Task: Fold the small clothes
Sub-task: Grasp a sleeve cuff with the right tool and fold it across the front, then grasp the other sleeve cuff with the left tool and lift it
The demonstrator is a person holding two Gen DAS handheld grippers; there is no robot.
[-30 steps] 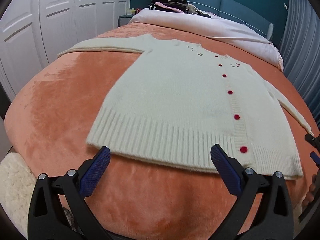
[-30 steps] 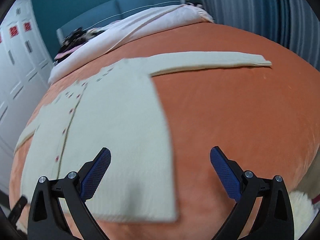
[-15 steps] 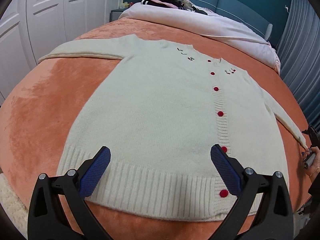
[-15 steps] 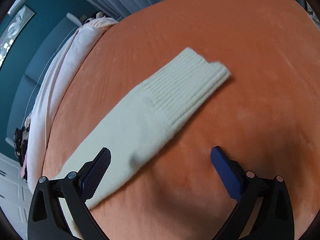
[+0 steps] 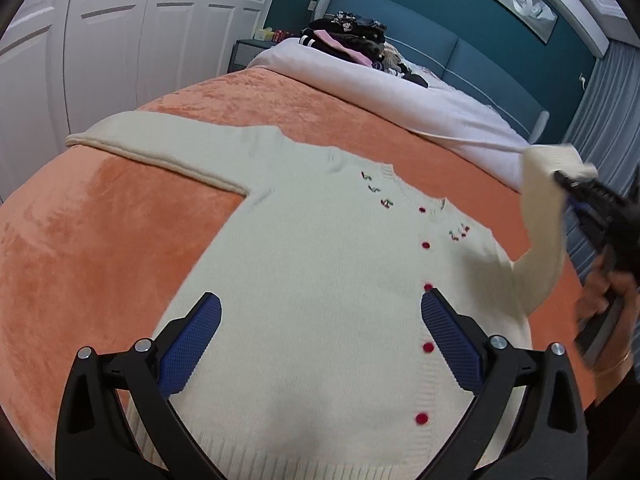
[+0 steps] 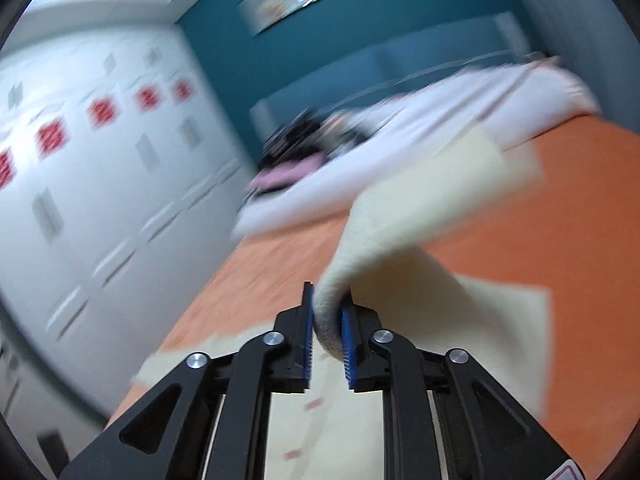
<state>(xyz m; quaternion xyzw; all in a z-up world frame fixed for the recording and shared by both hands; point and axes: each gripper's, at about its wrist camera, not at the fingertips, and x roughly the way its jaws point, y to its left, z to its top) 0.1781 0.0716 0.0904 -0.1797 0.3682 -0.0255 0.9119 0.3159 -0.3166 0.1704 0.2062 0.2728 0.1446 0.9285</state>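
Observation:
A cream knit cardigan (image 5: 320, 272) with red buttons lies flat, front up, on the orange blanket (image 5: 100, 240). My left gripper (image 5: 320, 332) hovers open over its lower body, with nothing between the fingers. The cardigan's left sleeve (image 5: 160, 144) stretches out flat toward the wardrobe. My right gripper (image 6: 326, 308) has its jaws closing on the cuff end of the right sleeve (image 6: 420, 200), and the pads pinch the knit. That sleeve (image 5: 544, 208) is raised off the bed at the right, hanging from the right gripper (image 5: 576, 188), which a hand holds.
A pale pink duvet (image 5: 400, 96) lies folded back across the bed's far end, with a pile of dark clothes (image 5: 348, 36) by the blue headboard. White wardrobe doors (image 5: 120, 40) stand along the left. Grey curtains (image 5: 608, 128) hang at the right.
The left gripper moved forward and up over the cardigan's body. The right gripper shut on the sleeve's cuff end and lifted it off the blanket, swinging toward the cardigan.

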